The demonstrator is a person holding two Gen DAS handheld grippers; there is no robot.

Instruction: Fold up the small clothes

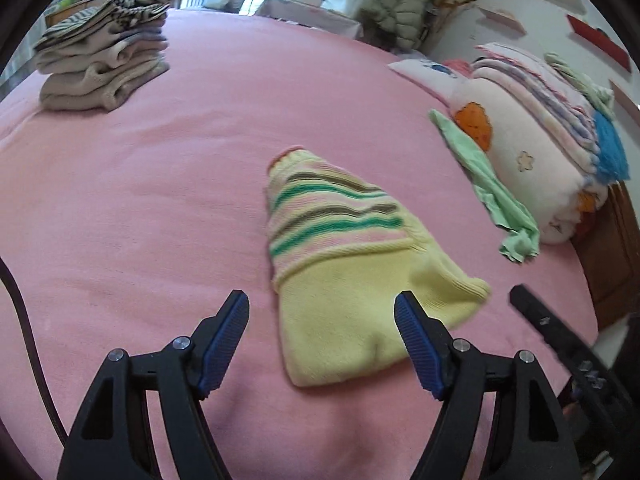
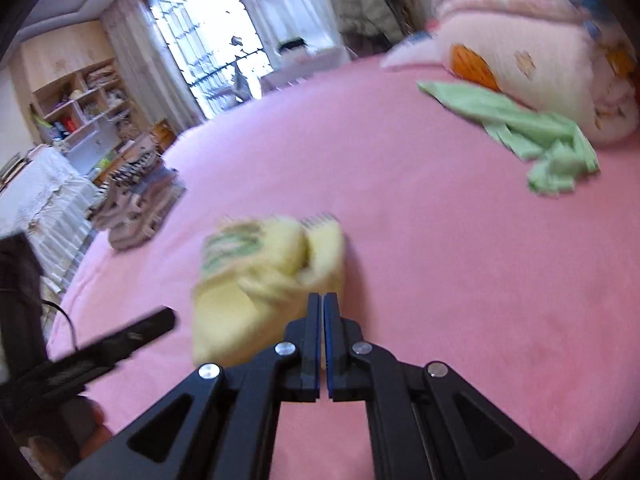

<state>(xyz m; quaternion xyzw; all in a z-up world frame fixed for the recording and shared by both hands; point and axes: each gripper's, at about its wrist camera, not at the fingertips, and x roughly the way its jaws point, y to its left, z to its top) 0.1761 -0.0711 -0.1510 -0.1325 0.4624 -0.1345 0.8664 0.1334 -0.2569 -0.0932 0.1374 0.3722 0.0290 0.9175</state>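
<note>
A small yellow knit garment with green, pink and brown stripes [image 1: 340, 264] lies folded on the pink bed [image 1: 160, 200]. My left gripper [image 1: 322, 304] is open just above its near yellow end, one finger on each side. In the right wrist view the same garment [image 2: 260, 276] is blurred, and my right gripper [image 2: 322, 300] is shut at its near right edge; whether it pinches the fabric I cannot tell. The right gripper's finger [image 1: 560, 336] shows at the right of the left wrist view.
A stack of folded clothes [image 1: 104, 64] sits at the far left of the bed. A crumpled green cloth [image 1: 492, 192] lies beside a pile of pink bedding [image 1: 536, 140] at the right. Shelves [image 2: 80, 112] and a window [image 2: 208, 32] stand beyond the bed.
</note>
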